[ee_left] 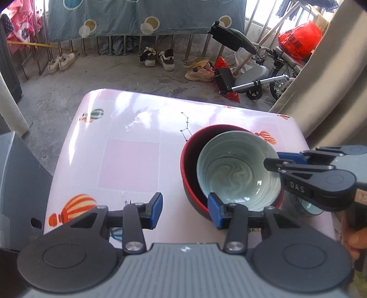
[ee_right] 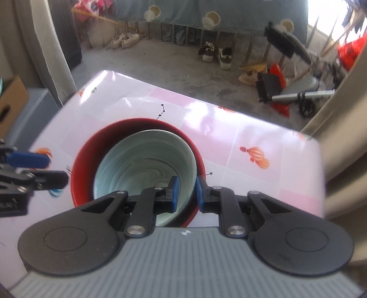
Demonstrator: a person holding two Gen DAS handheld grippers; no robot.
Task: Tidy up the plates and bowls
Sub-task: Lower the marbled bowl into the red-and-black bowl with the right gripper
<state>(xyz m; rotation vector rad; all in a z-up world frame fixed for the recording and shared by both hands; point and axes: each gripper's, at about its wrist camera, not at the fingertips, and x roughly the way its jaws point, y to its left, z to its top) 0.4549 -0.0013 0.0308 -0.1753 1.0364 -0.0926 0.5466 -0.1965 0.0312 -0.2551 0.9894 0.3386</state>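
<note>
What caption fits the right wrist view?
Right gripper pinches the pale green bowl's rim as it sits nested in the red bowl.

Pale green bowl (ee_left: 238, 174) with swirled, marbled glaze inside; red bowl (ee_left: 191, 155) around it, dark on the outside; pink-and-white checked tablecloth (ee_left: 128, 160) printed with orange-striped balloons and small black star lines; blue pads on black fingers (ee_left: 157, 209) of both grippers, over grey ribbed bodies; grey-blue hanging cloth (ee_left: 137, 16) dotted with cream and olive circles; bright red bag (ee_left: 300, 41).

Bright daylight from the far railing glares on the glossy pink tablecloth (ee_left: 128, 160); right wrist view blurs, edges bend.
</note>
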